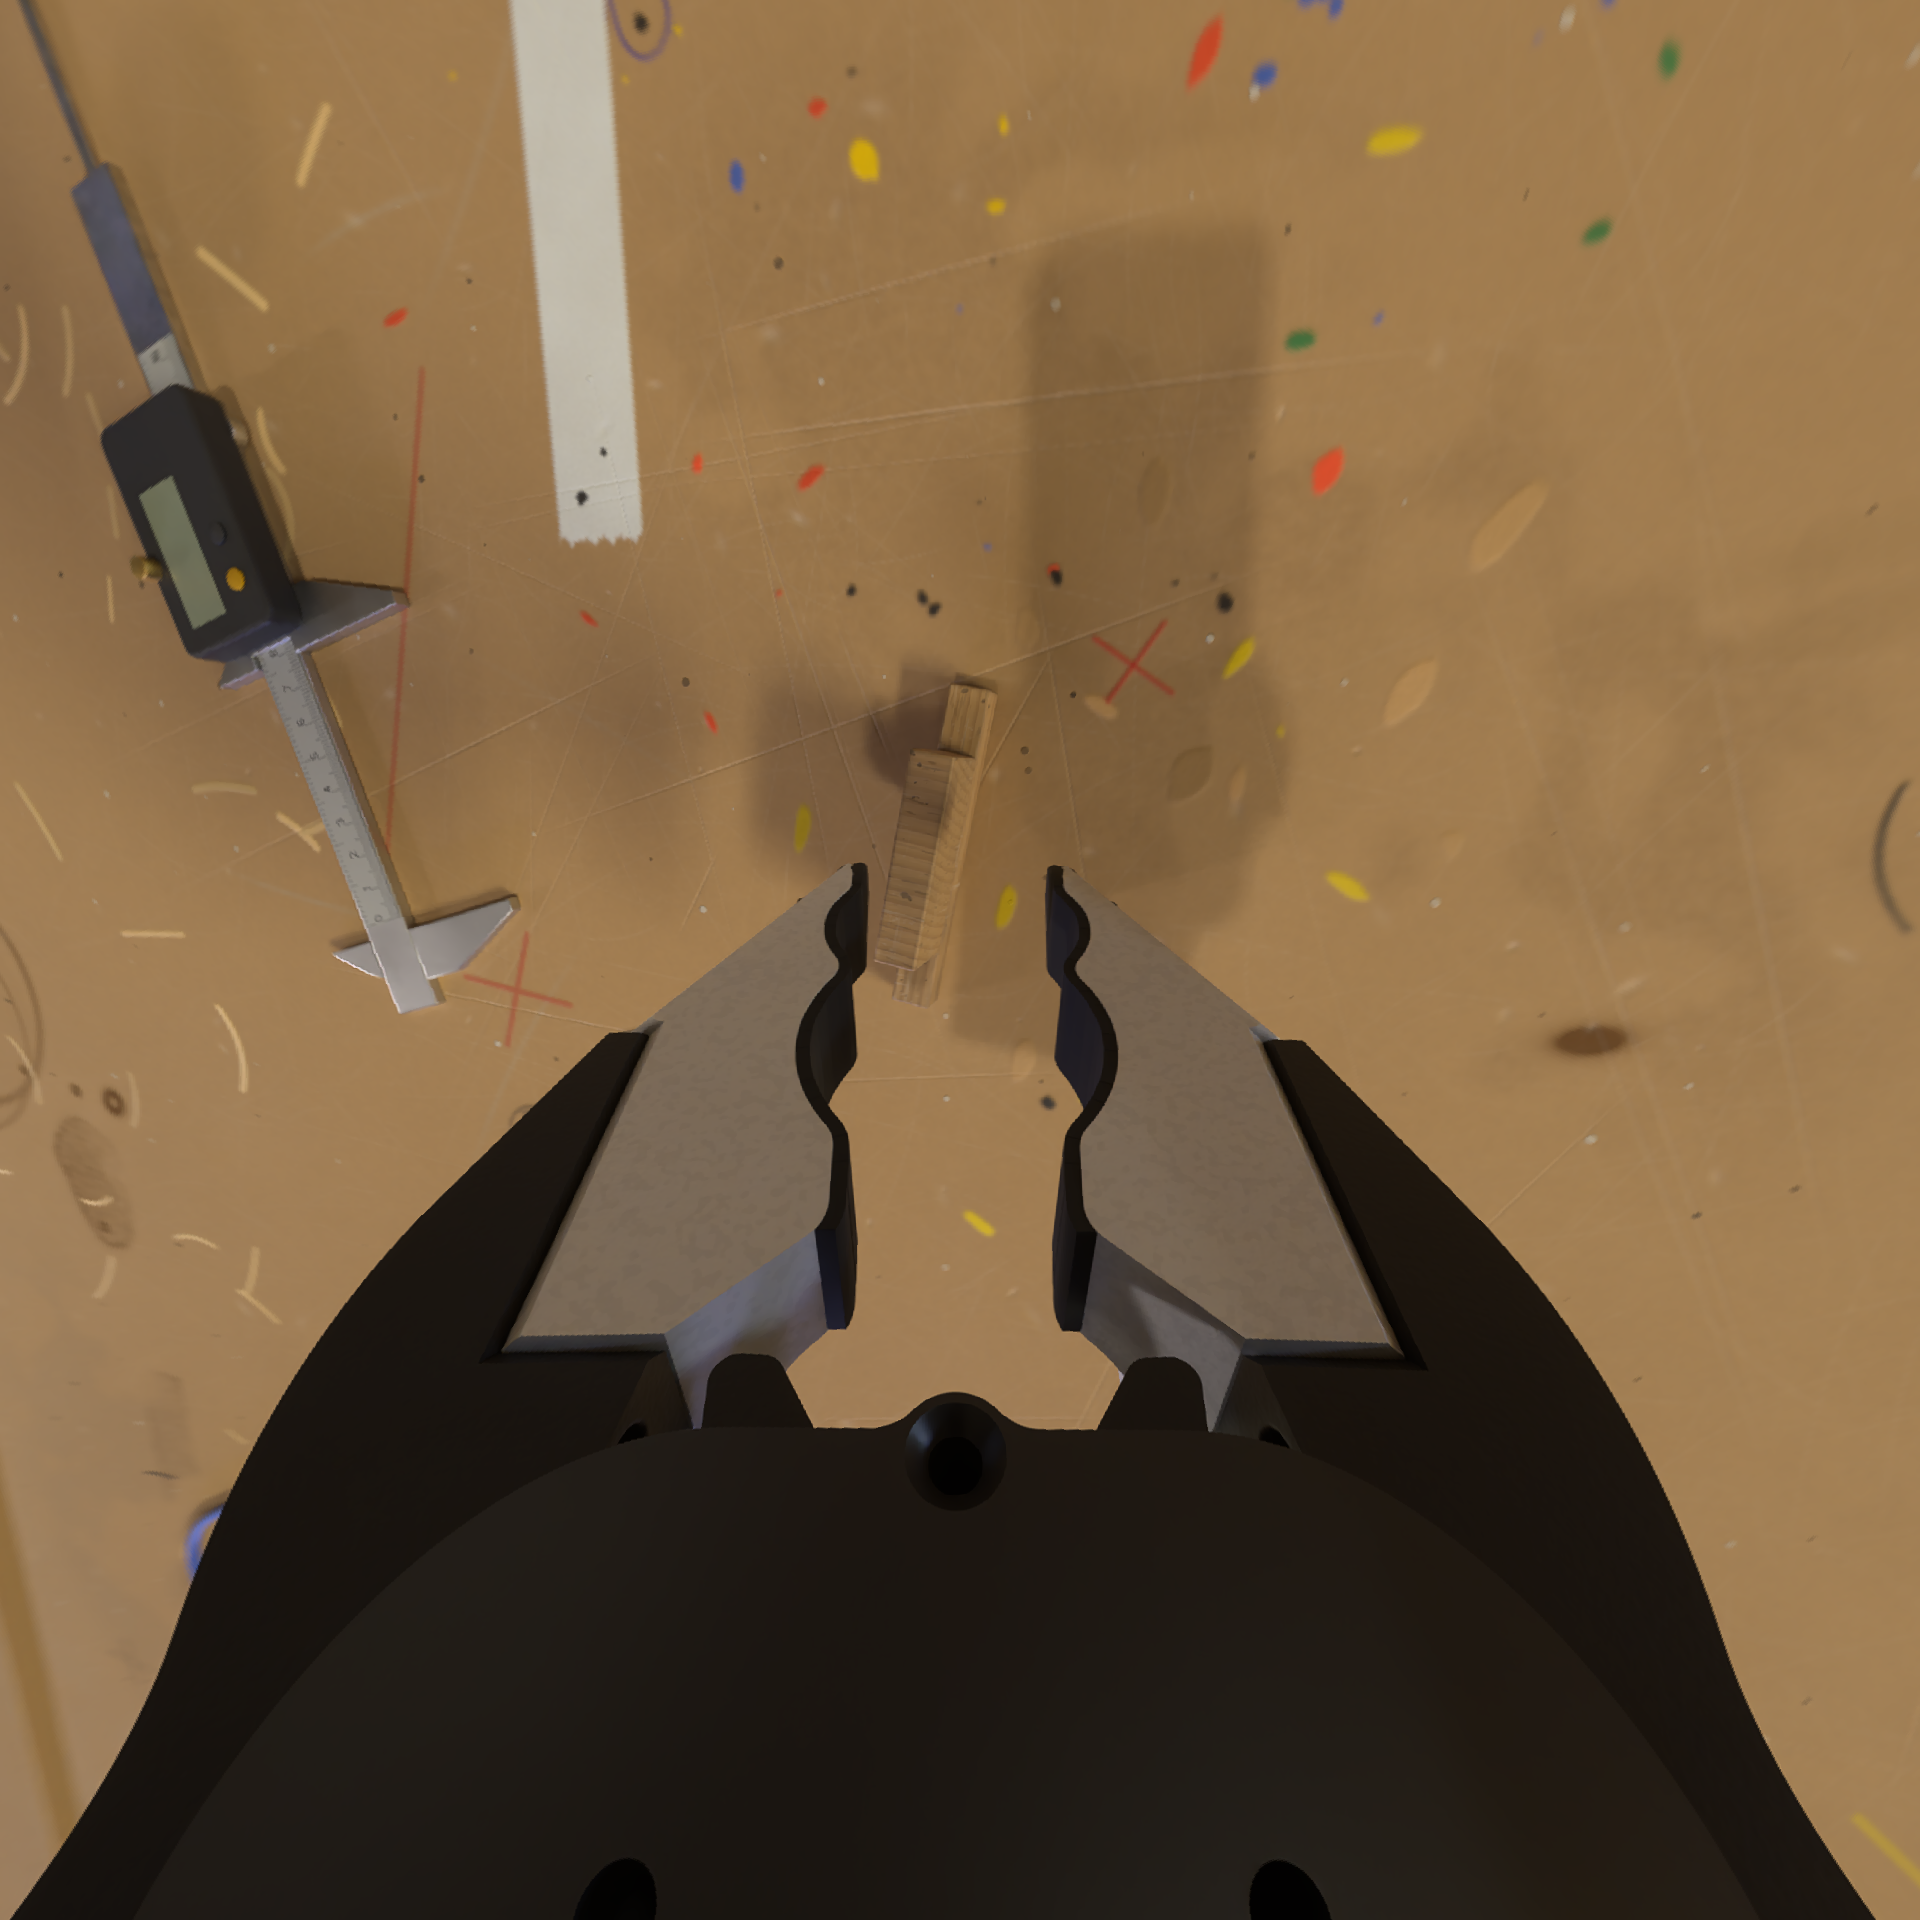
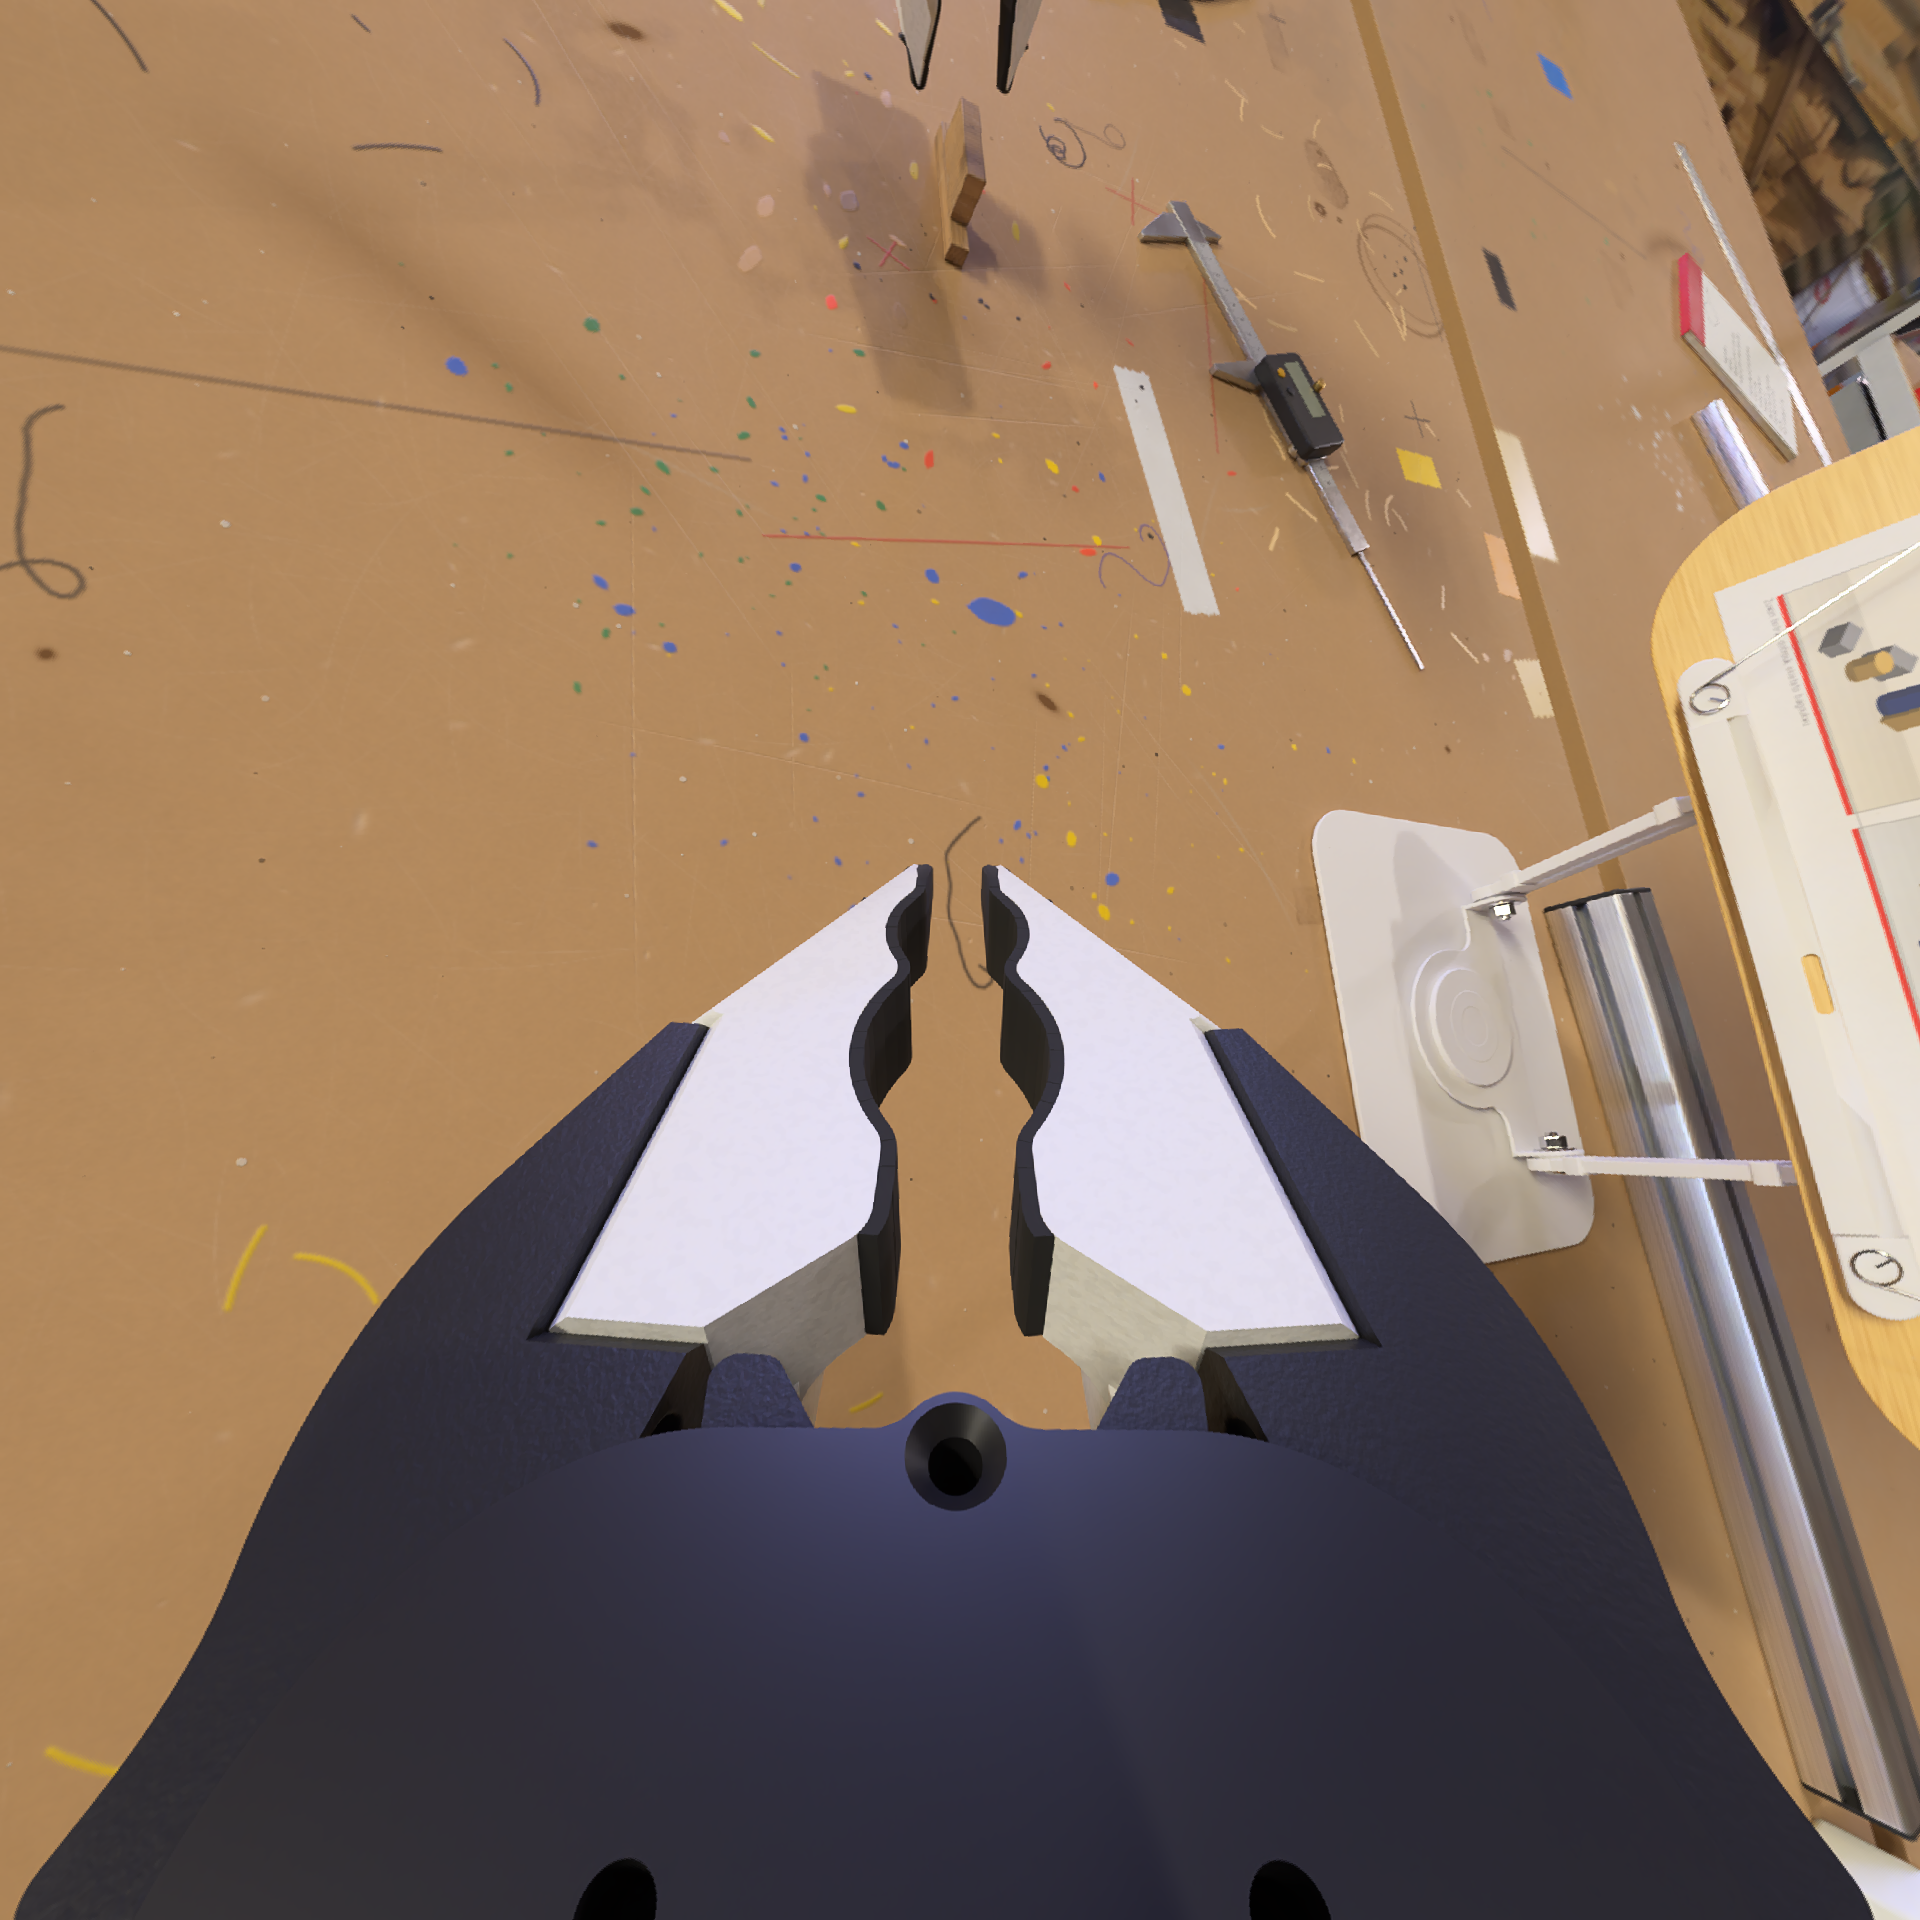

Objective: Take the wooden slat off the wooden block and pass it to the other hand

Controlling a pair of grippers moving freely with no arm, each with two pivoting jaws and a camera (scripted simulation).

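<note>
Nothing of the task is judged done. The wooden slat is seen lying on the wooden block, just ahead of the left hand-held gripper, whose jaws are parted and empty. The right hand-held gripper, narrowly parted and empty, is held well apart from the block. Scale markings are borne by the digital depth gauge left of the block; no brand is made out.
</note>
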